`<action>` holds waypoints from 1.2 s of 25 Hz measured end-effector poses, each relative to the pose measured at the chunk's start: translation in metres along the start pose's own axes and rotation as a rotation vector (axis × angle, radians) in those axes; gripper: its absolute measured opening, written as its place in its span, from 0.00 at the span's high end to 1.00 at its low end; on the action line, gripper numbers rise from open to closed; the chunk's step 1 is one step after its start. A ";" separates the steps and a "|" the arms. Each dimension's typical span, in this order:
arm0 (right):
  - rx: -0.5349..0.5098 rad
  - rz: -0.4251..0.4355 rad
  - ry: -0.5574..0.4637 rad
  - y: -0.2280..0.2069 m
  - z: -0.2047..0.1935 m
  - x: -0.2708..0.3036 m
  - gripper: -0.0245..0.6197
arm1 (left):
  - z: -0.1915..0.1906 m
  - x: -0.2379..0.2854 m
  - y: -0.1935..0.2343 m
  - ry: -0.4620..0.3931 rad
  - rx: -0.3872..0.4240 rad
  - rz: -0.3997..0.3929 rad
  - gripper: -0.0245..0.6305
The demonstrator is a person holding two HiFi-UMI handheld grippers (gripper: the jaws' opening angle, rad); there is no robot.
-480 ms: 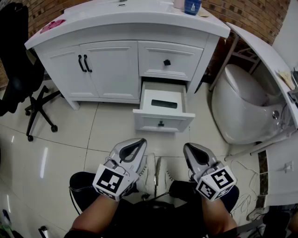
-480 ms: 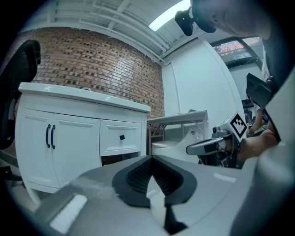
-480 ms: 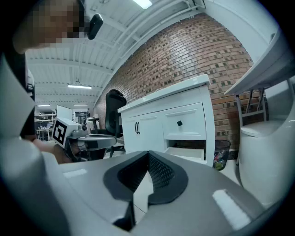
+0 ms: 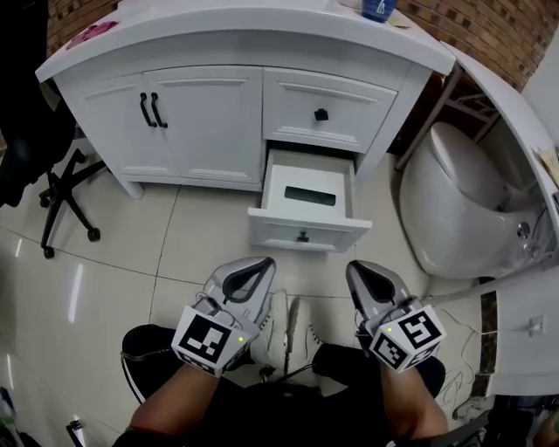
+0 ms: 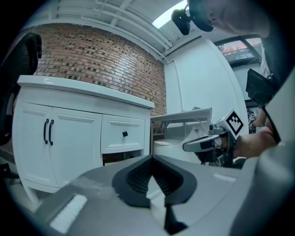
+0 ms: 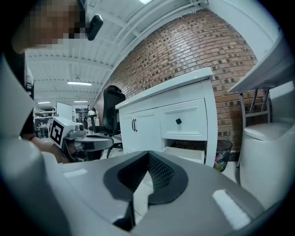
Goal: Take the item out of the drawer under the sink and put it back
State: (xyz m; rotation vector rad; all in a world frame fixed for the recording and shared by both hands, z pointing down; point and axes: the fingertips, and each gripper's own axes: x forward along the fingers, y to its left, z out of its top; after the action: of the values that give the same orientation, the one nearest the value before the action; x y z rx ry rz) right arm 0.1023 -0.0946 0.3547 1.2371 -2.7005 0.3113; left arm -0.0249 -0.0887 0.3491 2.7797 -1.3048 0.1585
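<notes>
We hold the left gripper [image 4: 262, 265] with its jaws pressed together on nothing, and the right gripper [image 4: 357, 267] is closed the same way, also empty; both hang side by side above our white shoes [image 4: 281, 319] and the tiled floor [image 4: 105, 262], tips aimed toward the vanity [image 4: 201, 113]. Ahead of them, well apart, the lower drawer [image 4: 302, 234] under the sink counter stands pulled out, and the dark flat item [image 4: 309, 195] lies inside it on the white bottom. The upper drawer [image 4: 327, 109] above it is closed. A toilet [image 4: 454, 209] sits right of the vanity, an office chair [image 4: 52, 175] left of it, and a blue bottle [image 4: 380, 9] stands on the countertop
</notes>
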 end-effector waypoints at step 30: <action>-0.552 0.225 0.442 -0.102 0.005 0.173 0.80 | -0.022 0.067 0.061 0.023 -0.012 0.016 0.95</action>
State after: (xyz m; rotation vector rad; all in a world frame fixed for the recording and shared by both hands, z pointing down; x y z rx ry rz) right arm 0.0678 -0.2867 0.4009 0.6227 -2.3047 -0.1243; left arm -0.0306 -0.1764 0.3805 2.7493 -1.3186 0.1820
